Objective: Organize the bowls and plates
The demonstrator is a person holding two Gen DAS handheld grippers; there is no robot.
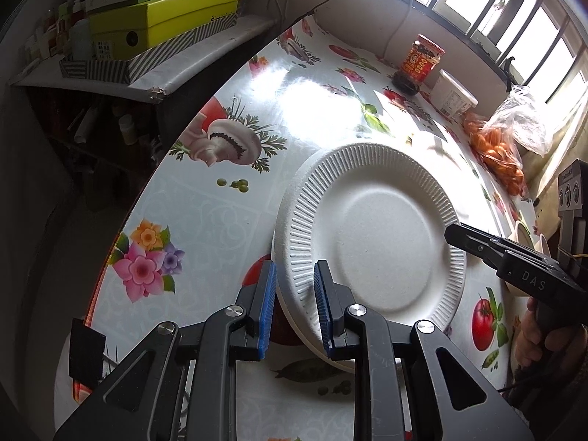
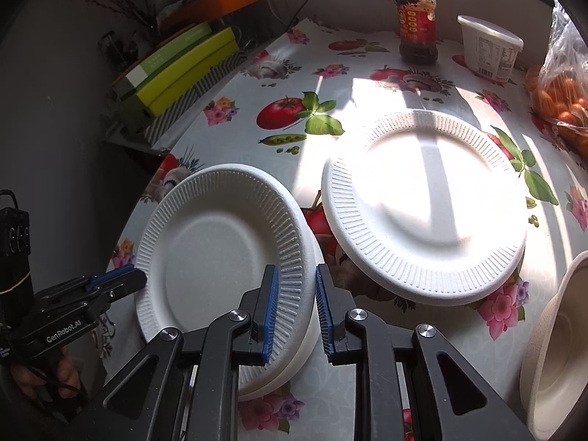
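**Paper plates and bowl on flowered tabletop: two grippers on one stack**

- Tabletop [image 2: 228,84]: glossy cloth printed with tomatoes, mushrooms and flowers; sunlit toward the far edge.
- Plate stack [image 2: 217,253]: white ribbed paper plates, at least two deep, close to the left edge of the tabletop and tilted, its left side higher. Seen also from the left wrist [image 1: 371,235].
- Left gripper [image 1: 294,301]: blue-padded jaws clamped on the near-left rim of the plate stack, one pad over the rim and one beneath. From the right wrist view it shows at the stack's left rim [image 2: 121,279], with a hand [image 2: 44,371] below it.
- Right gripper [image 2: 294,305]: jaws narrowed onto the right rim of the same stack, rim between the pads, grasping it. From the left wrist view its black tip [image 1: 459,235] lies on the stack's right rim.
- Second plate [image 2: 426,205]: white ribbed, more than one layer, lying mid-table just right of the held stack, apart from it.
- Bowl [image 2: 558,345]: off-white, at the near right edge of the tabletop.
- Far edge: sauce jar [image 2: 417,22] with red label, white tub [image 2: 488,47], bag of orange fruit [image 2: 562,103] at the far right corner.
- Beyond the left edge: green boxes [image 2: 180,70] on a shelf.
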